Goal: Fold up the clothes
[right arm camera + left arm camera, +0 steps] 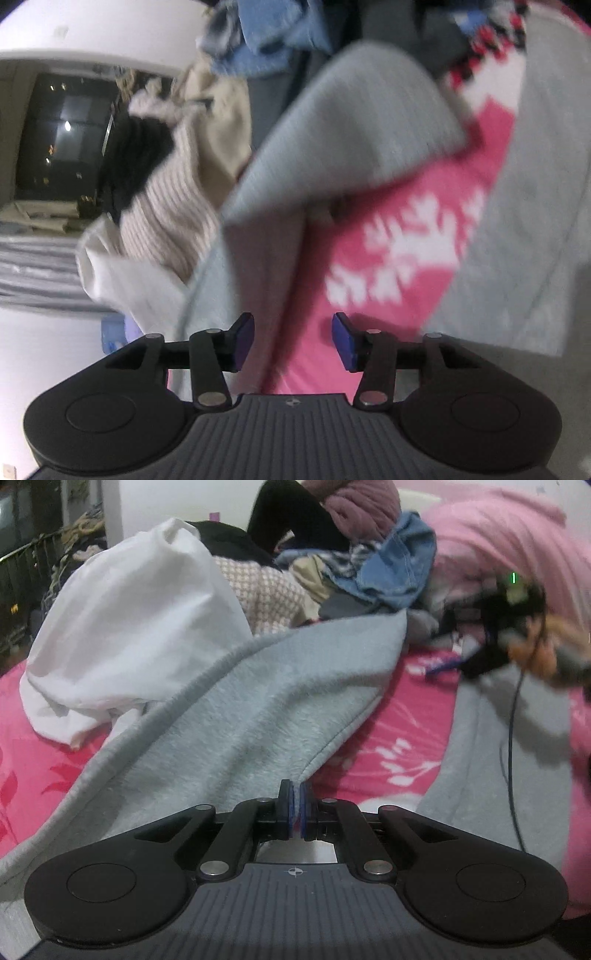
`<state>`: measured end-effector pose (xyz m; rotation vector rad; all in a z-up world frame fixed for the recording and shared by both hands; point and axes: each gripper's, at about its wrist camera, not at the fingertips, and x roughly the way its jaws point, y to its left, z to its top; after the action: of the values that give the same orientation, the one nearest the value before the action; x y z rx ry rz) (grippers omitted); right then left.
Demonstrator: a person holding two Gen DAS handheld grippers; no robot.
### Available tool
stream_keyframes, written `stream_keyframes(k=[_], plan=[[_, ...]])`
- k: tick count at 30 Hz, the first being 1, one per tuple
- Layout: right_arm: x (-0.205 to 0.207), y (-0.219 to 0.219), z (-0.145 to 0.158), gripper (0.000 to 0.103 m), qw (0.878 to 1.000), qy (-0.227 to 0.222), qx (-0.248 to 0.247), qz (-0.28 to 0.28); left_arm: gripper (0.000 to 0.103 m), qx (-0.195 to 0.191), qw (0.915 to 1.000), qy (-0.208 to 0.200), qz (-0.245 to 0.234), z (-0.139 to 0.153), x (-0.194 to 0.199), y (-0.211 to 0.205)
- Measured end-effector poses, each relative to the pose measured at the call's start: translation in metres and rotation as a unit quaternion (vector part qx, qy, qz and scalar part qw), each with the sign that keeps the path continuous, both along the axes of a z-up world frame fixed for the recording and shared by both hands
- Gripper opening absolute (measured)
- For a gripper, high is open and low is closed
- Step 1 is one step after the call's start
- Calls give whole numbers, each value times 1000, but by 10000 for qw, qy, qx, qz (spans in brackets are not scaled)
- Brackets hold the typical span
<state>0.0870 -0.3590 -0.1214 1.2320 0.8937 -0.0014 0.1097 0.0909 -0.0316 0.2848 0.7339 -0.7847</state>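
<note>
A light grey fleece garment (pixel 258 709) lies across the pink floral bedspread (pixel 388 738). My left gripper (pixel 296 797) is shut on the garment's edge and lifts it, so a fold stands up in front of the camera. In the right wrist view the same grey garment (pixel 332 147) hangs folded over, blurred. My right gripper (pixel 293 339) is open and empty above the bedspread (pixel 388 229), just right of the garment's hanging edge. The right gripper also shows blurred in the left wrist view (pixel 491 635), held in a hand at the right.
A pile of unfolded clothes sits behind: a white garment (pixel 122 627), a checked knit (pixel 269 594), blue denim (pixel 399 568), a pink fleece (pixel 517 542). A beige ribbed knit (pixel 170 214) lies left in the right wrist view. A dark window (pixel 66 136) is beyond.
</note>
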Motion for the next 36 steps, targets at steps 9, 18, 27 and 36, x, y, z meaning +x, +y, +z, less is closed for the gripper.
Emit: stream_keyframes(k=[9, 18, 27, 36], plan=[[13, 22, -20, 21, 9967, -583, 353, -435, 2, -641, 9971, 163, 378, 25, 5, 27], [22, 21, 83, 2, 9759, -1512, -1565, 146, 1, -363, 9991, 207, -19, 11, 9, 13], [13, 24, 44, 2, 9531, 34, -2828, 1079, 2, 437, 9946, 750, -563, -44, 6, -13], [2, 9, 40, 21, 9423, 478, -3180, 926, 34, 650, 9947, 670, -442, -43, -9, -17]])
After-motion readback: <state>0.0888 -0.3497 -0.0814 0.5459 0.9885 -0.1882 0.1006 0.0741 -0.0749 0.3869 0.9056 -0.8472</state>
